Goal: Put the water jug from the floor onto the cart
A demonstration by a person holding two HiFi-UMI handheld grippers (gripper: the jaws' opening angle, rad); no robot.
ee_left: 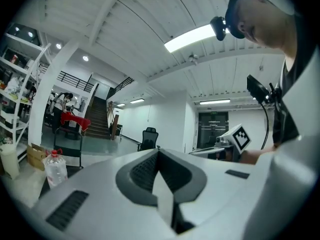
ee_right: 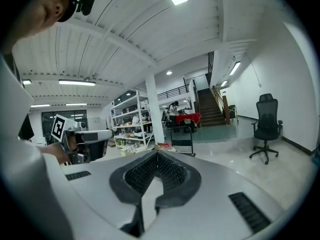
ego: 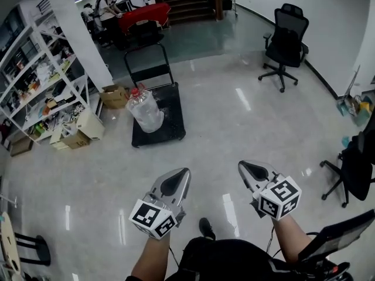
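A clear water jug (ego: 144,108) with a red cap leans at the left side of a black flat cart (ego: 169,123) with an upright handle, several steps ahead of me. I cannot tell whether the jug rests on the platform or on the floor beside it. In the left gripper view the jug (ee_left: 55,167) shows small at lower left, in front of the cart (ee_left: 68,145). My left gripper (ego: 183,172) (ee_left: 159,152) and right gripper (ego: 245,166) (ee_right: 157,154) are held side by side low in the head view. Both are shut and hold nothing, far short of the cart.
White shelving (ego: 41,81) and cardboard boxes (ego: 114,96) line the left, beside a white pillar (ego: 76,28). A black office chair (ego: 285,40) stands at the far right and another chair (ego: 353,168) at the right edge. People work at a red-draped table (ego: 143,13) beyond the cart.
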